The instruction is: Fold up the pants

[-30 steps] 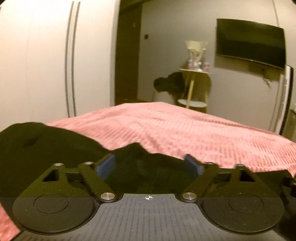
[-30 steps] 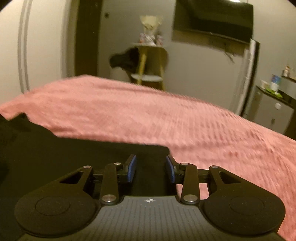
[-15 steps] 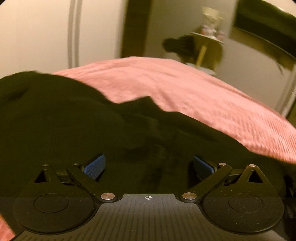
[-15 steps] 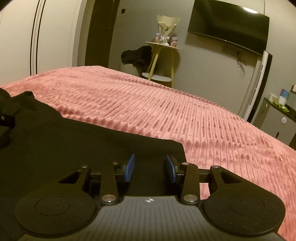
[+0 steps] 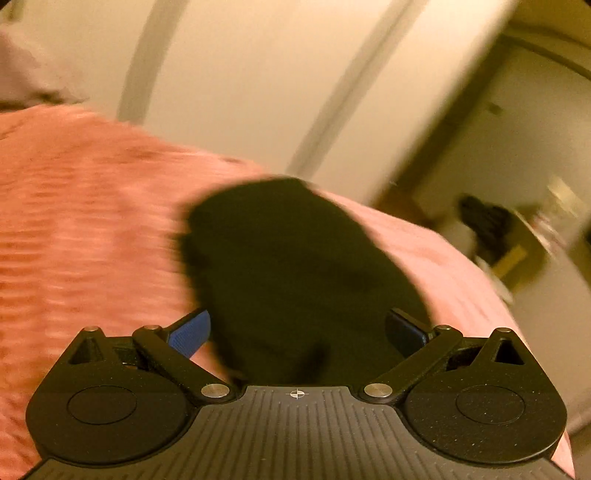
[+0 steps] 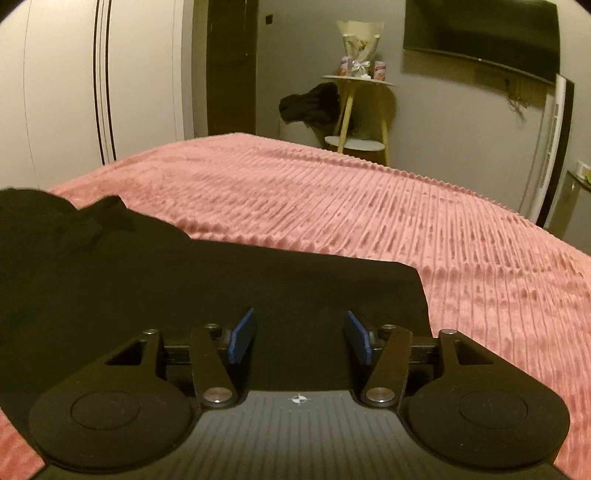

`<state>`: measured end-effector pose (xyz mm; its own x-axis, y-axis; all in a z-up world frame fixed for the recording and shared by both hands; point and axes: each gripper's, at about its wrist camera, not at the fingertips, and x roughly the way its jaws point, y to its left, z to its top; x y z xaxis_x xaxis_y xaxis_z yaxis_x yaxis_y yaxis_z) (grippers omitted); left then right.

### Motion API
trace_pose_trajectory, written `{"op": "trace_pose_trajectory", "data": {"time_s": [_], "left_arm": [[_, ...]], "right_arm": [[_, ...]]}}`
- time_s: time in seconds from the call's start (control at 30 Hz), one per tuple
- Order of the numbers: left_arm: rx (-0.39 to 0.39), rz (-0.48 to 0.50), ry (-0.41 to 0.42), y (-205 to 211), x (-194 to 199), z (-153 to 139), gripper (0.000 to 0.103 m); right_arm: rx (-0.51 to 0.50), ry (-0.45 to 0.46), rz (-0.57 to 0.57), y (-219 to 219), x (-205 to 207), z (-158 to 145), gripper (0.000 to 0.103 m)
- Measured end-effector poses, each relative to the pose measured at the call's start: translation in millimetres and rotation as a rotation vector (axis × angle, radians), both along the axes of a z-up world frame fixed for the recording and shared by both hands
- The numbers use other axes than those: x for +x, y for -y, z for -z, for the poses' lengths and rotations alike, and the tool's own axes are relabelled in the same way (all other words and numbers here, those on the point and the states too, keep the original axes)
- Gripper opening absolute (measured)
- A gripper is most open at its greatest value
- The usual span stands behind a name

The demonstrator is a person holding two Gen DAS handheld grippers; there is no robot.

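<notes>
left wrist: sits low right behind the left gripper point(image 5: 297, 328), tilted, blurry, facing the wardrobe point(image 5: 258, 81)
right wrist: low and close over the pants point(image 6: 221, 280), level, facing across the bed point(image 6: 369, 206) to the tv point(image 6: 480, 33)
shared: bed point(image 5: 74, 221), pants point(image 5: 295, 266), side table point(image 6: 358, 79)

No legible text, brand, number or sign appears in either view. The two small cans point(image 6: 380, 70) on the round side table point(image 6: 360, 79) carry printed labels, too small and blurred to read. The crosshair mark point(image 6: 297, 398) on the right gripper's body, repeated on the left gripper's body point(image 5: 297, 393), is a symbol only, without lettering.
</notes>
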<state>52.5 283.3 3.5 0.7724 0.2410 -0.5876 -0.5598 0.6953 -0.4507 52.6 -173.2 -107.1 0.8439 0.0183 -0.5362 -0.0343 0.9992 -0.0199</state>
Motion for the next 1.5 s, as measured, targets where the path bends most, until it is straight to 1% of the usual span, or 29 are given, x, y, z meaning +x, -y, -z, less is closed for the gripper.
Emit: {"op": "trace_pose_trajectory", "data": {"time_s": [0.07,0.17,0.2,0.23,0.3,0.33,0.37,0.4,0.43,0.47,0.5,0.53,0.57,0.63,0.67,0.73,0.8,0.9,0.97,1.03,1.1,1.2,1.27,1.3,1.33,1.37,1.4,1.43,1.5], "left_arm": [[-0.057,-0.05,0.018,-29,-8,8,0.103],[-0.205,-0.046,0.035,-64,-3,30,0.102],[-0.272,-0.036,0.048,-75,2,39,0.092],[-0.348,-0.017,0.08,-85,6,47,0.079],[-0.482,0.015,0.131,-101,16,64,0.079],[-0.504,0.011,0.132,-102,24,70,0.08],[-0.509,0.01,0.139,-103,29,74,0.082],[-0.508,0.019,0.145,-105,35,75,0.087],[-0.504,0.018,0.146,-105,40,73,0.087],[-0.494,0.01,0.134,-103,45,69,0.087],[-0.473,0.011,0.122,-101,49,67,0.082],[-0.455,0.012,0.111,-99,50,64,0.068],[-0.446,0.013,0.101,-98,50,63,0.063],[-0.425,0.008,0.12,-96,46,53,0.048],[-0.385,0.02,0.13,-92,44,45,0.044],[-0.226,0.075,0.124,-76,41,16,0.03],[-0.031,0.143,0.104,-45,42,-21,0.028],[0.168,0.253,0.138,6,39,-70,0.026],[0.289,0.329,0.165,47,34,-95,0.026],[0.382,0.411,0.191,87,26,-112,0.026],[0.425,0.505,0.219,128,23,-121,0.026],[0.421,0.63,0.206,183,25,-118,0.028],[0.438,0.691,0.17,217,27,-108,0.034],[0.422,0.741,0.132,237,29,-100,0.051],[0.394,0.78,0.111,249,29,-93,0.07],[0.355,0.83,0.094,263,29,-86,0.078],[0.326,0.88,0.071,276,28,-79,0.089],[0.299,0.921,0.047,286,29,-72,0.093],[0.252,0.937,0.034,295,24,-64,0.095]], "right_arm": [[0.025,0.0,0.013,4,2,1,0.062],[0.046,0.002,0.021,5,2,2,0.063],[0.034,0.007,0.018,3,2,3,0.064],[0.021,0.01,0.016,2,2,4,0.065],[0.01,0.015,0.013,2,3,5,0.066],[0.014,0.016,0.014,3,4,5,0.067],[0.019,0.016,0.017,3,4,5,0.067],[0.021,0.016,0.016,4,5,5,0.068],[0.021,0.018,0.017,4,5,5,0.069],[0.021,0.02,0.017,4,7,5,0.069],[0.02,0.021,0.017,4,7,5,0.069],[0.022,0.022,0.016,4,8,5,0.069],[0.024,0.023,0.016,4,8,5,0.069],[0.039,0.022,0.017,6,9,3,0.069],[0.048,0.022,0.019,8,9,2,0.068],[0.062,0.028,0.026,10,10,0,0.068],[0.083,0.039,0.043,15,9,-3,0.068],[0.129,0.068,0.078,26,8,-11,0.068],[0.164,0.093,0.099,34,5,-18,0.068],[0.208,0.111,0.115,42,2,-24,0.068],[0.254,0.124,0.128,50,-1,-28,0.068],[0.301,0.128,0.134,59,-5,-32,0.068],[0.336,0.125,0.13,63,-8,-34,0.068],[0.353,0.126,0.13,66,-9,-35,0.068],[0.372,0.124,0.129,69,-9,-35,0.068],[0.394,0.119,0.128,72,-10,-36,0.068],[0.418,0.111,0.126,76,-11,-36,0.068],[0.44,0.103,0.123,78,-12,-36,0.068],[0.5,0.073,0.114,86,-12,-34,0.068]]}}
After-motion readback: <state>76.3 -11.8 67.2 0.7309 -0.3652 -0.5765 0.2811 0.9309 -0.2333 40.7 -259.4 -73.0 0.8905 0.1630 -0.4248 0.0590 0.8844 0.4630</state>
